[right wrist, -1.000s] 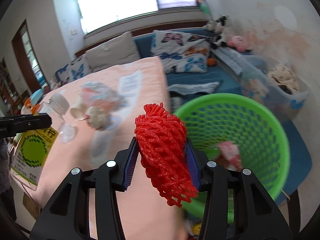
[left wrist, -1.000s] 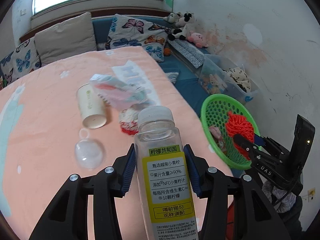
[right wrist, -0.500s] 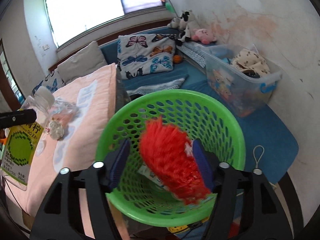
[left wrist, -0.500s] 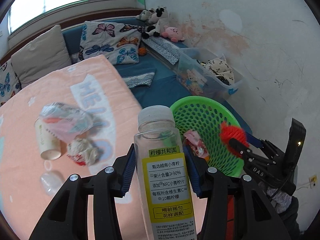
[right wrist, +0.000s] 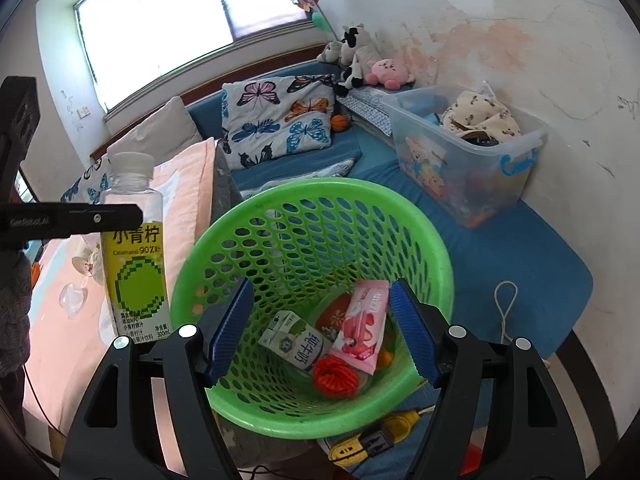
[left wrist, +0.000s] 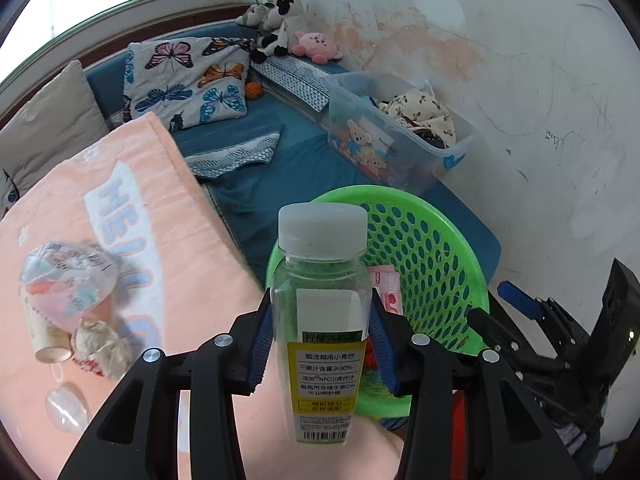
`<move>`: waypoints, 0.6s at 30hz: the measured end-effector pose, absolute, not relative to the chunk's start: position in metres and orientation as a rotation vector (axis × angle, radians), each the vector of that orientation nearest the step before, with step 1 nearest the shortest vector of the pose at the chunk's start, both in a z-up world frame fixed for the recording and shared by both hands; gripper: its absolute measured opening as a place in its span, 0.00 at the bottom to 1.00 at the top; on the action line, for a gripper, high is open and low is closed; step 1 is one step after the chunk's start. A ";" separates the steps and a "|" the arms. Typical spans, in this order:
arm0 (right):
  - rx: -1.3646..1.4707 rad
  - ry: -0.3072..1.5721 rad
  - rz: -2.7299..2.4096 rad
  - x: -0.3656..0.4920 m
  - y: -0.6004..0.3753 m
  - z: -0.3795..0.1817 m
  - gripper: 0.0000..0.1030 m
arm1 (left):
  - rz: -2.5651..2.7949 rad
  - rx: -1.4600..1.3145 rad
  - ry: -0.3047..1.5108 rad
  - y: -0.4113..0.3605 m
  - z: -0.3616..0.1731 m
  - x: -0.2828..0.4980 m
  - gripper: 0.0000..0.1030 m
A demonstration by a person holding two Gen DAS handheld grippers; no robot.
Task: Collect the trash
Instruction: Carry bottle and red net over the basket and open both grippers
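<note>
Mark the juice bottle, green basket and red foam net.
juice bottle (left wrist: 322, 344): left wrist view, yellow label.
green basket (right wrist: 256, 216): right wrist view, far-left rim.
red foam net (right wrist: 335, 377): right wrist view, middle of the net, in the basket.

"Calamansi 90%" on bottle (right wrist: 134, 248)

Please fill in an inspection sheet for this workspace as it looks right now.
Surface: table under a peach cloth.
Job's things: bottle capped, held upright near the green basket; red net, carton and pink wrapper lie inside.
Clutter: paper cup, plastic bag, tissue, clear lid on the cloth.
Grippers: left gripper shut on bottle; right gripper open over the basket.
Cables: white cord; yellow plug beneath basket.
Surroundings: blue couch, pillows, plush toys, storage bin.
</note>
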State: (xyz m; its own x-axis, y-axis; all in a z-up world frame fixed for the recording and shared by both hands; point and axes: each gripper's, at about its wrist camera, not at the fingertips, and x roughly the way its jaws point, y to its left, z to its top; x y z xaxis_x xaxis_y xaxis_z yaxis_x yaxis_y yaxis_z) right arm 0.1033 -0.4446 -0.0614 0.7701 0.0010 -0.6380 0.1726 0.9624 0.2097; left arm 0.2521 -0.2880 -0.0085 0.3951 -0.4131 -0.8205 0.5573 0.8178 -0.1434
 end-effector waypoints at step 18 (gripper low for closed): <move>0.293 0.669 -0.117 0.089 -0.456 -0.061 0.69 | -0.720 0.146 0.953 -0.324 -0.012 0.244 0.47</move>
